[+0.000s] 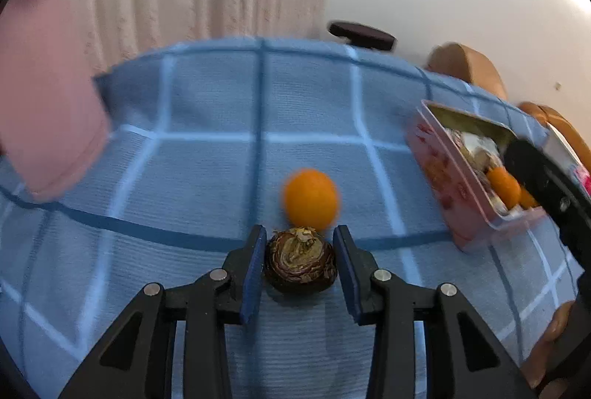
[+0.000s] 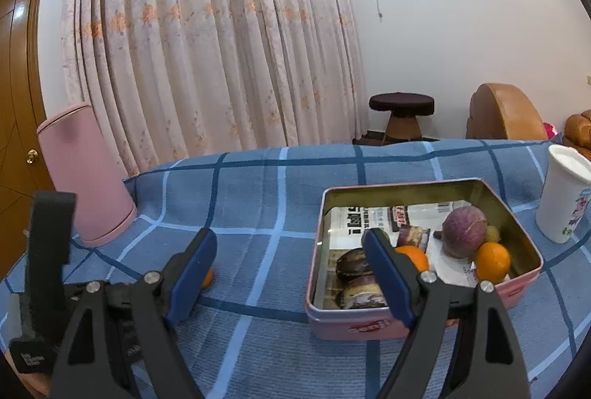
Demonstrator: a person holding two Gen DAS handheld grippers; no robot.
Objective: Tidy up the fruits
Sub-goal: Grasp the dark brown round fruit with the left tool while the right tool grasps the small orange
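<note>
The left claw (image 1: 300,266) is down low on the blue checked cloth (image 1: 207,111) that covers the surface. Its two blue pads (image 1: 255,273) are spread apart, one on each side of a dark brown round fruit (image 1: 300,264) with a dry, flaky top. The left pad sits just beside the fruit, maybe touching it, but the picture is too blurry to be sure. The right pad has a small gap to the fruit. The fruit rests on the cloth. Just behind it lies an orange (image 1: 311,197), also on the cloth and almost touching the brown fruit.

To the right stands a pink tin box (image 1: 443,177) with its top off. In the right wrist view the pink tin box (image 2: 351,325) has paper in the bottom. On the paper lie two dark brown fruits (image 2: 354,264) at the left, a purple round fruit (image 2: 463,229) at the right, and two more oranges (image 2: 491,262), one in the middle and one near the right wall.

The right claw (image 2: 291,273) hangs above the cloth with its pads spread wide and nothing between them. Its right pad is over the left part of the box.

A white paper cup (image 2: 563,195) stands upright to the right of the box. A pink round bin (image 2: 83,173) stands at the far left edge of the cloth
</note>
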